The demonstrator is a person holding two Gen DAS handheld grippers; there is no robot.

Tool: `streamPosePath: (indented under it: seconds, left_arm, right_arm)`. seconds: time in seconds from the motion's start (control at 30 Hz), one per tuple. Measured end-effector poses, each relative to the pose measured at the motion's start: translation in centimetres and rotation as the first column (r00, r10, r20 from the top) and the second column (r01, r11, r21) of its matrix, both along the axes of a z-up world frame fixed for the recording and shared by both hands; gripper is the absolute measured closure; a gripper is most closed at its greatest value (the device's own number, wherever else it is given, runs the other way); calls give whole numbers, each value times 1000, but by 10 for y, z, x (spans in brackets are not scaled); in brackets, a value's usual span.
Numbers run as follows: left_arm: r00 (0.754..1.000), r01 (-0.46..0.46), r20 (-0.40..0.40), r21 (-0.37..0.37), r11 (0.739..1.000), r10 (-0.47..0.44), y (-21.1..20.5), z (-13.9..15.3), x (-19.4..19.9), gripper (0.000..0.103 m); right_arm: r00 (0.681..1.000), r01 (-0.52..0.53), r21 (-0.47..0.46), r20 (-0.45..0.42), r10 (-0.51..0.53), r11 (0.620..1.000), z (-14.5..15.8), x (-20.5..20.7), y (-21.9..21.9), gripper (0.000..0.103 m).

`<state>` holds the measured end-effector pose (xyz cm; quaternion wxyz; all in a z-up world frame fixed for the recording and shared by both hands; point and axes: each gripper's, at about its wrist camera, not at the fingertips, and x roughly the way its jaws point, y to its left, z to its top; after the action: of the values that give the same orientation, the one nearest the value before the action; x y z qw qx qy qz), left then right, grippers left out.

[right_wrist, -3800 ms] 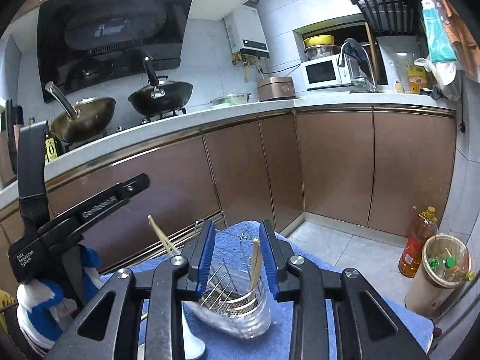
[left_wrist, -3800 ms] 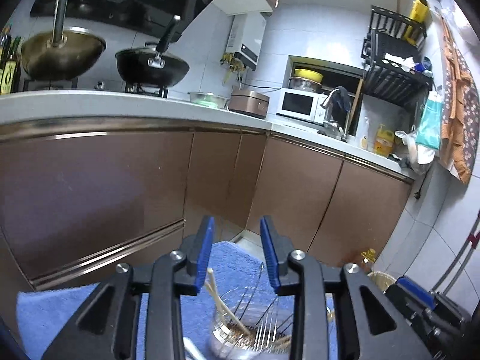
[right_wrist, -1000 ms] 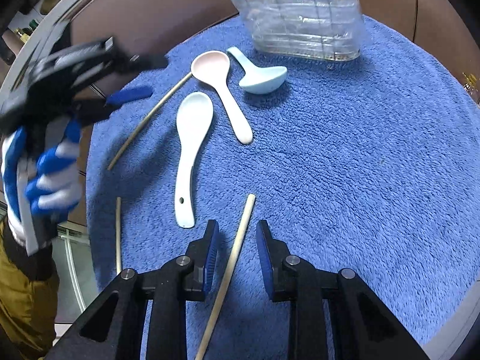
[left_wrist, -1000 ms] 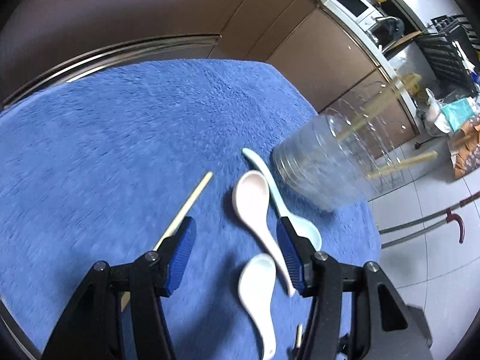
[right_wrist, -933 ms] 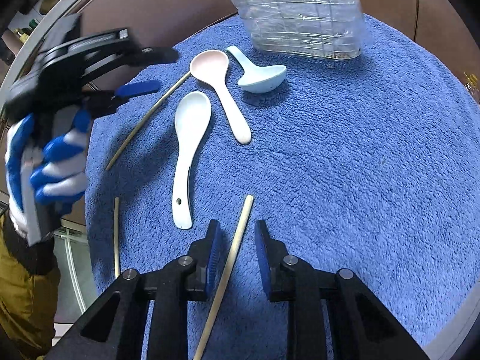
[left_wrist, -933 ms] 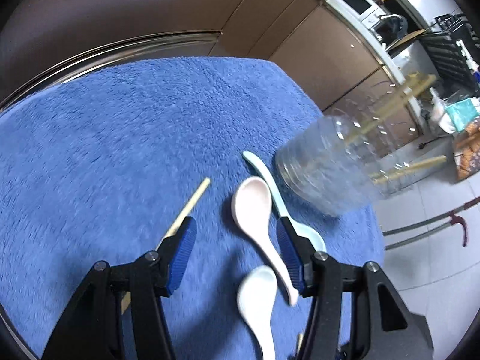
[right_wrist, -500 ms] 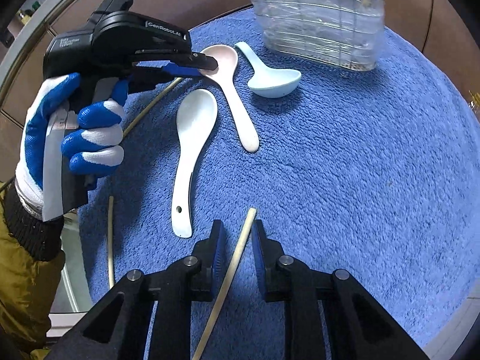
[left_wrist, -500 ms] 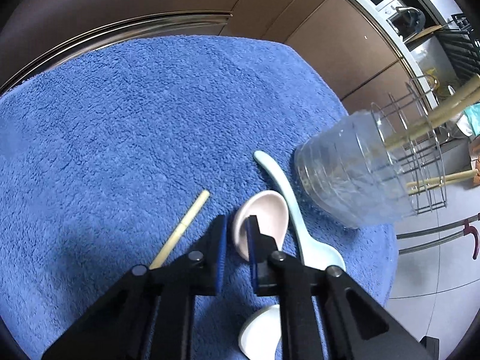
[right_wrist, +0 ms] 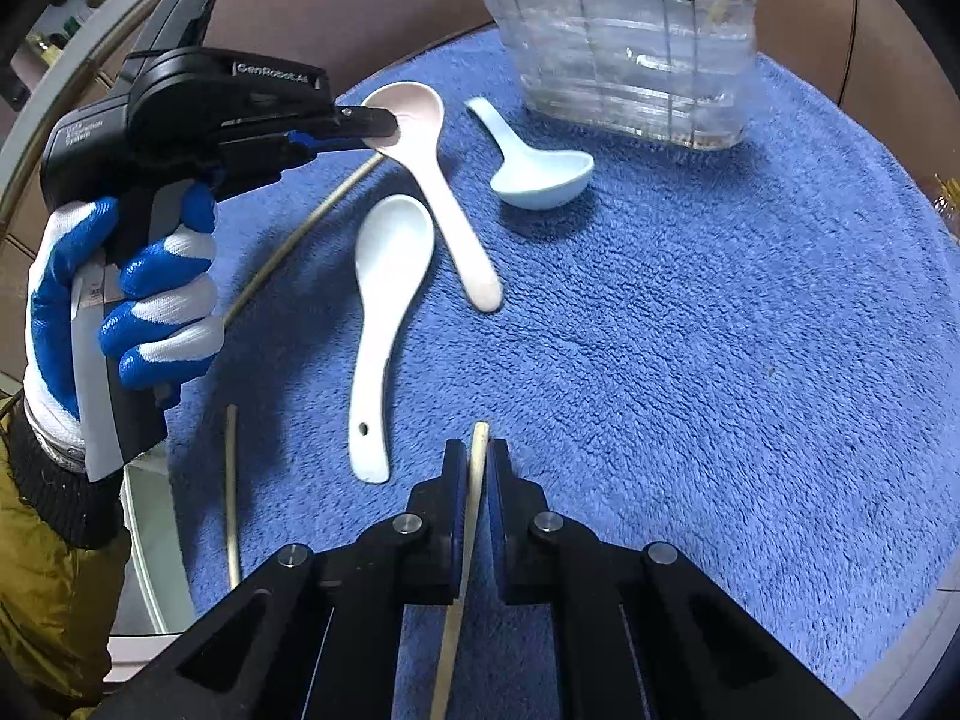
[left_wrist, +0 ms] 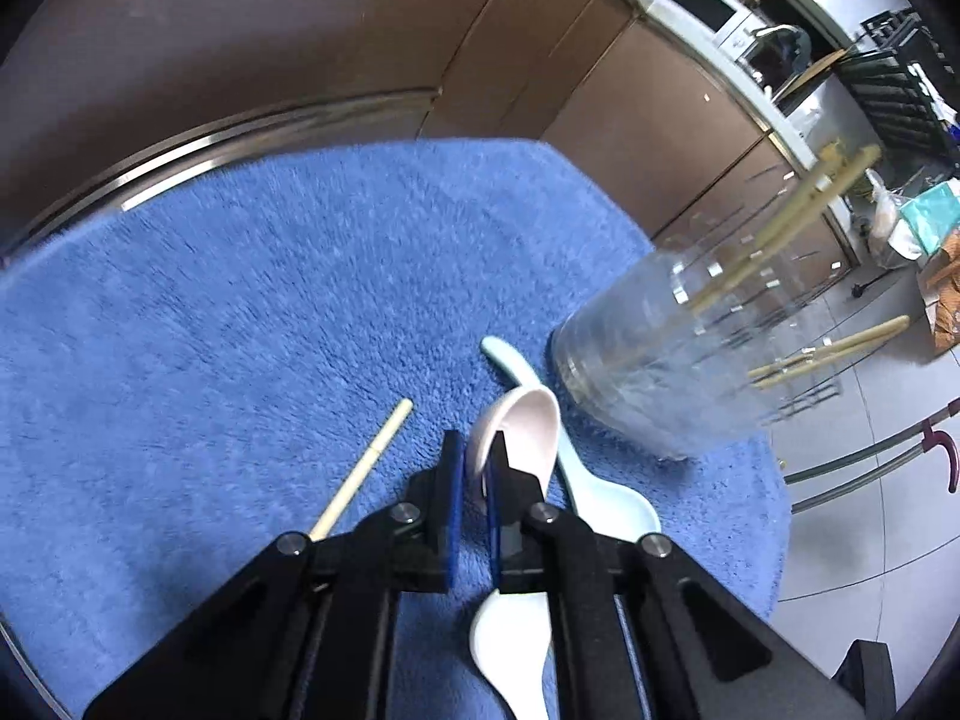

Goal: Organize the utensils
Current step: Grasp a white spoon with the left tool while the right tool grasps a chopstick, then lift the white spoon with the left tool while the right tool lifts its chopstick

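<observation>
Spoons and chopsticks lie loose on the blue mat near the clear holder. A second ago both grippers were wide open. Now the left gripper has pinched its jaws almost shut on the rim of the pink spoon, and the bowl looks tipped up off the mat. The right gripper has squeezed its jaws onto a chopstick. So both hands hold something, and each piece looks ready to go into the holder. A white spoon, a pale blue spoon and two more chopsticks wait on the mat.
</observation>
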<state>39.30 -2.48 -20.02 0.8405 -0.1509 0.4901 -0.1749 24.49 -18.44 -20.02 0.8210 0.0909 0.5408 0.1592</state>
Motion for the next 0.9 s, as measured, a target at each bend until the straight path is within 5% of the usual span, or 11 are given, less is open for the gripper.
streamPosePath:
  seconds: [0.4,0.9]
  left_arm:
    - [988,-18,151,-6,1000,19,25,71,-51,97]
    - [946,-29,324,58,998,9,32,148,-163,97]
  right_arm:
    - [979,24,64,201,-37,998,64,-54,-22,97]
    - [913,5,129,405,-57,992,128,-122,-23,97]
